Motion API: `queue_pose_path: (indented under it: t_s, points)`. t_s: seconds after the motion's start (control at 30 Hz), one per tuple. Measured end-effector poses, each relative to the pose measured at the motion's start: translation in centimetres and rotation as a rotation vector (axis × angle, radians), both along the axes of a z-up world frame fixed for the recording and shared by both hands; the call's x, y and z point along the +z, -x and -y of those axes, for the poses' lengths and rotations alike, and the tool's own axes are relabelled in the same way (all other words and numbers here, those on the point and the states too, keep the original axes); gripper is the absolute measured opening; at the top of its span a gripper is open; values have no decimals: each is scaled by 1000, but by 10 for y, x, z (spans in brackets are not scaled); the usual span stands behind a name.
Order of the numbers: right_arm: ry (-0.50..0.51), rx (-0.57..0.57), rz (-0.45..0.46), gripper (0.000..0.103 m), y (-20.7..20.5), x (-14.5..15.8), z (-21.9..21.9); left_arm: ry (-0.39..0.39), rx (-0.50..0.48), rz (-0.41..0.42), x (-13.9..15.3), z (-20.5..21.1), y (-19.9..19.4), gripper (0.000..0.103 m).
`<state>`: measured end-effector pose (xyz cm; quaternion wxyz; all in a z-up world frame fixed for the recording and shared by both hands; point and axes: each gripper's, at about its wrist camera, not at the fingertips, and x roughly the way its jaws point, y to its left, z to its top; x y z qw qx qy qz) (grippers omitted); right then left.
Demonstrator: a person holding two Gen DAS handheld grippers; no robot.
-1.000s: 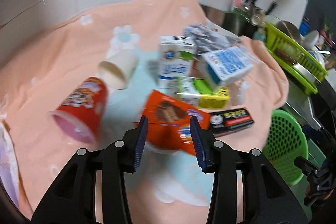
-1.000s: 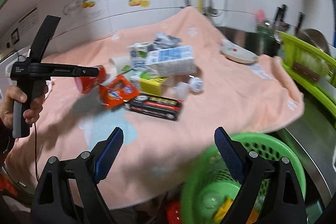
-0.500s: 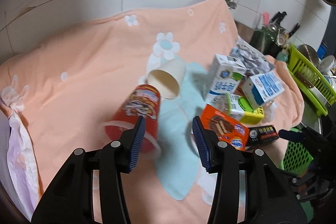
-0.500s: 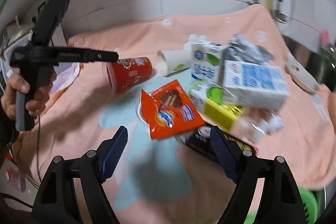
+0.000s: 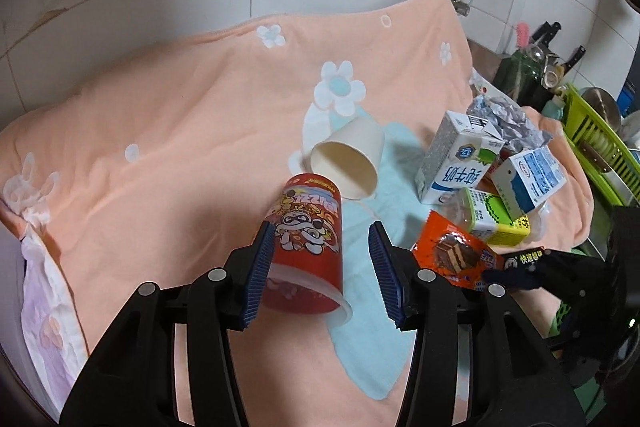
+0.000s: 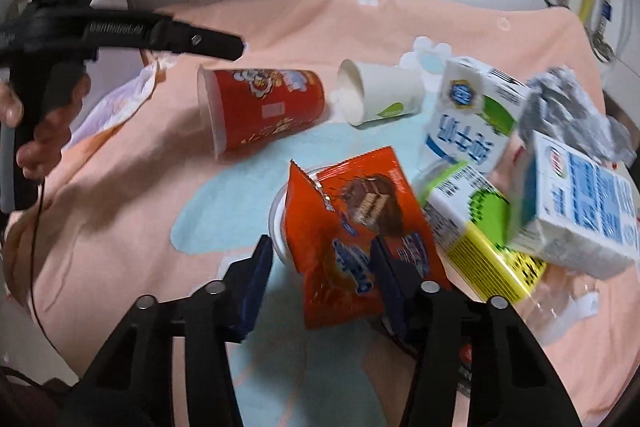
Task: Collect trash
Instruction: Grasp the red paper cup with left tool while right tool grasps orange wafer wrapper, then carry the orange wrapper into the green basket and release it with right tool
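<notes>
My left fingers (image 5: 322, 269) stand open around the red cup (image 5: 310, 251) lying on the bench, light and thin, so I grip its middle gently.

The left black plastic two-finger gripper (image 5: 322, 267) carries ribbed blue pads (image 5: 260, 273) and silver screw heads. The right black plastic two-finger gripper (image 6: 320, 279) matches it. A bare-skinned hand (image 6: 38, 131) grips a grey-edged handle, a thin black cable (image 6: 38, 259) hanging below.
</notes>
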<state>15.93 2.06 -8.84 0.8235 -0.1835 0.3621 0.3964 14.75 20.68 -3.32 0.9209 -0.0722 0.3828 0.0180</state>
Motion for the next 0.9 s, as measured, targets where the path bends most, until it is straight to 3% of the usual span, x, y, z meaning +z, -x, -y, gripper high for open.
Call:
queue_pose_path:
  t_s: [0.07,0.13,0.27,0.33,0.43,0.7,0.9]
  points:
    - [25,12,12,44,1,-3,-8,0,-5,-15,-3,-2,-7,58]
    - [57,20,29,35,1,-7,-16,-5,-1,-31,-6,-3,-14,67]
    - [82,20,50,24,2,-11,-19,-4,-14,-62,-11,-4,-29,70]
    - [76,20,55,12,3,-10,-17,-19,-32,-79,-16,-3,-37,72]
    - [63,26,61,8,8,-7,-14,-37,-31,-111,-24,-4,-47,72]
    - [-20,5,75,7,20,13,-2,52,-30,-190,-45,-17,-63,72]
    - [-95,-28,90,7,34,33,16,40,-42,-221,-52,-16,-68,72]
